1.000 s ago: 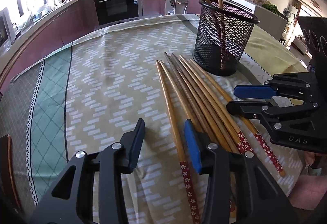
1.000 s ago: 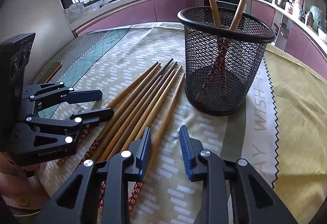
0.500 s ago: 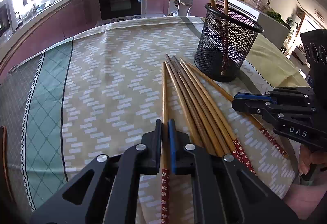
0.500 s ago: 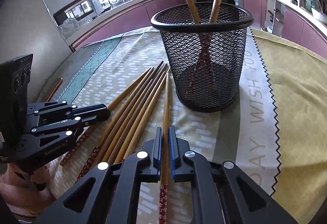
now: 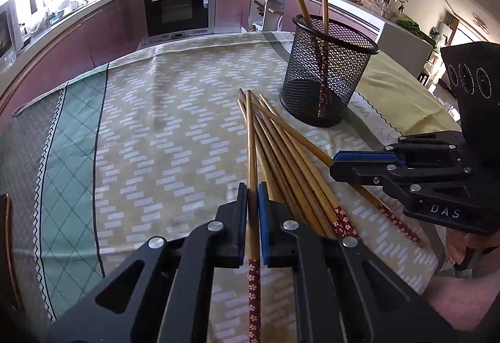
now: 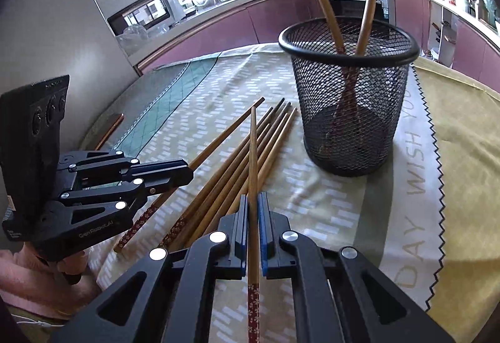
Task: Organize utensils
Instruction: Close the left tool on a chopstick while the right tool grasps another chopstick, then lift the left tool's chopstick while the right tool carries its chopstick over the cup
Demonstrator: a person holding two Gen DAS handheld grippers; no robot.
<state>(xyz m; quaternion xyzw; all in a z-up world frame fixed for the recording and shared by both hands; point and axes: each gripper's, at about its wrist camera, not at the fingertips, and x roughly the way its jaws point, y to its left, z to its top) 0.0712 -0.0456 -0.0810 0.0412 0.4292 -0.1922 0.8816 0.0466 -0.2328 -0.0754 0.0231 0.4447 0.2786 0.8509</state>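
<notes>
Several wooden chopsticks (image 5: 281, 143) with red flowered ends lie fanned on the tablecloth in front of a black mesh holder (image 5: 325, 74) that has two chopsticks standing in it. My left gripper (image 5: 252, 189) is shut on one chopstick (image 5: 251, 139), lifted a little above the pile. My right gripper (image 6: 253, 199) is shut on another chopstick (image 6: 253, 149), raised over the pile, tip toward the holder (image 6: 350, 99). Each gripper shows in the other's view: the right (image 5: 340, 163) and the left (image 6: 184, 172).
The patterned tablecloth (image 5: 156, 130) covers the table, with a green checked band at the left. A zigzag-edged yellow cloth (image 6: 453, 155) lies to the right of the holder. Kitchen counters and an oven (image 5: 176, 8) stand beyond the table's far edge.
Both grippers went from open over the pile to shut, each on one chopstick, and have lifted their chopsticks slightly off the cloth.
</notes>
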